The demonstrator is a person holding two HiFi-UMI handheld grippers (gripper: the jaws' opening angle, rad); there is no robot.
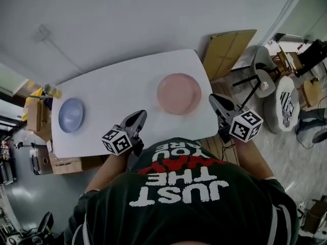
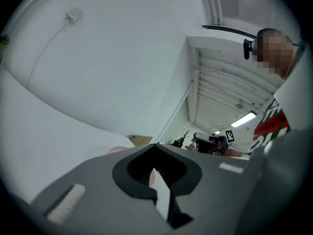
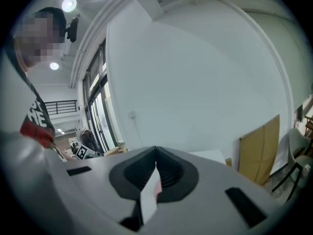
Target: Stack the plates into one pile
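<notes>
Risk of shoving pink plate [image 1: 179,93] off right edge of desk [image 1: 122,83]: left tongs [image 1: 138,117], right tongs [image 1: 215,100] closed tight, empty

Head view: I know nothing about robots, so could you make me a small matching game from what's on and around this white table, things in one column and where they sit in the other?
Things:
1. pink plate
2. blue plate
3. left gripper
4. cardboard sheet

Places or states:
A. near the left end of the table
B. off the table, beyond its far right corner
C. above the table's near edge, jaws shut, holding nothing
D. on the table's right half

Pairs: 1-D, 2-A, 3-C, 4-B
</notes>
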